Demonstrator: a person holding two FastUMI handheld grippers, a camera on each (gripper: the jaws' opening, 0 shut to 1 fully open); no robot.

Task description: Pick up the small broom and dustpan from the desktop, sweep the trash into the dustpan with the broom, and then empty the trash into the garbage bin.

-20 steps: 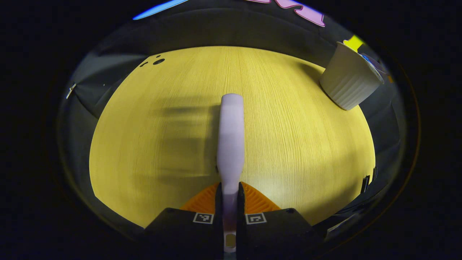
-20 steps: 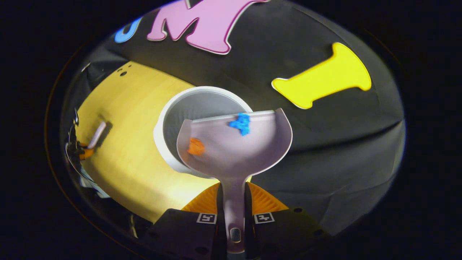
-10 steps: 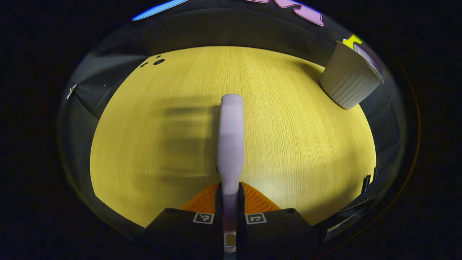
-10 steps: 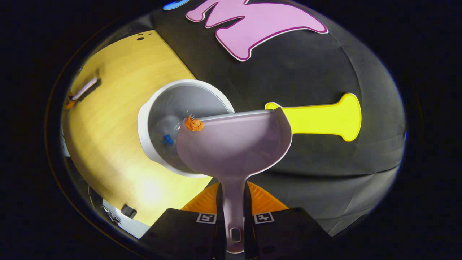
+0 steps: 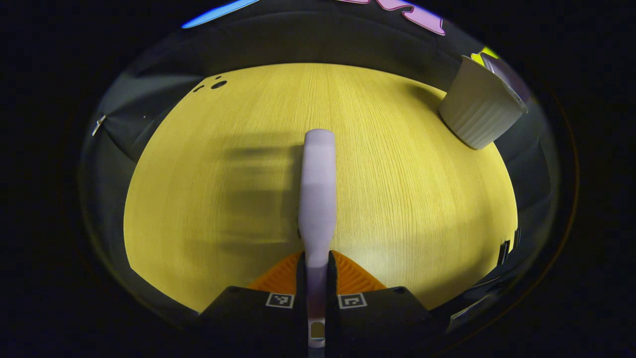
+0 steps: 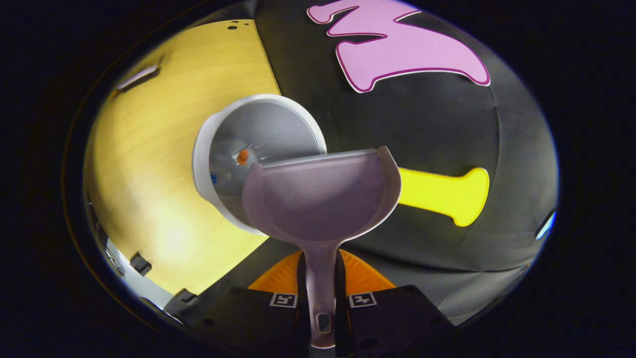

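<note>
My left gripper point(image 5: 317, 278) is shut on the handle of the pale lilac broom point(image 5: 318, 189), which points forward over the wooden desktop point(image 5: 223, 199). The white ribbed garbage bin point(image 5: 479, 109) stands at the desk's far right corner. In the right gripper view, my right gripper point(image 6: 322, 286) is shut on the handle of the lilac dustpan point(image 6: 323, 199), tilted with its lip over the bin's point(image 6: 258, 149) open mouth. The pan's inside is bare. An orange scrap point(image 6: 243, 156) and a blue scrap point(image 6: 213, 178) lie inside the bin. The broom point(image 6: 136, 78) shows far off on the desk.
The desktop point(image 6: 149, 174) ends just behind the bin, against the booth's black cloth wall. A round hole point(image 5: 218, 84) sits at the desk's far left corner. Dark clips point(image 6: 140, 263) hang at the desk's near edge.
The dustpan tipped further over the bin. The blue scrap dropped in first, then the orange one slid off the lip into the bin. The left gripper and broom stayed still.
</note>
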